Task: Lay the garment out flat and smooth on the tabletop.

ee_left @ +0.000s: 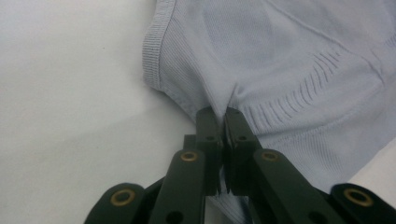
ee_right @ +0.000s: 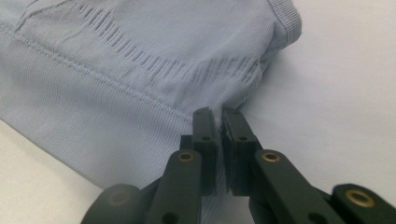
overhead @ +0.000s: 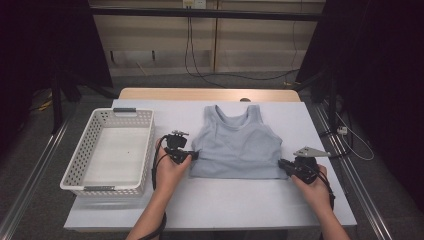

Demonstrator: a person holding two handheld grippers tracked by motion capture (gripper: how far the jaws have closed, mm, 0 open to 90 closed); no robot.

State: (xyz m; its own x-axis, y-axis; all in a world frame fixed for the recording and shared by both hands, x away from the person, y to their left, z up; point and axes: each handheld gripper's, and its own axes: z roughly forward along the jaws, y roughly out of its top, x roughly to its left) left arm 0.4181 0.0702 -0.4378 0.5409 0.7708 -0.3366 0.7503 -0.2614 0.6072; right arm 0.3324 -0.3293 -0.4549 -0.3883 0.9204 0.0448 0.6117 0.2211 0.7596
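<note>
A light blue sleeveless top (overhead: 235, 145) lies flat on the white table (overhead: 215, 200), neck toward the far side. My left gripper (overhead: 192, 156) is shut on its left side edge; in the left gripper view the black jaws pinch a fold of the top (ee_left: 280, 70) at the gripper's tips (ee_left: 223, 112). My right gripper (overhead: 283, 164) is shut on the right side edge near the hem. There the right gripper view has the top's ribbed cloth (ee_right: 116, 84) bunched between the gripper's closed jaws (ee_right: 218, 112).
A white perforated plastic basket (overhead: 80, 160) stands on the table's left part, just left of my left hand. Bare table runs along the near edge in front of the top. Beyond the table's far edge are floor, cables and dark frames.
</note>
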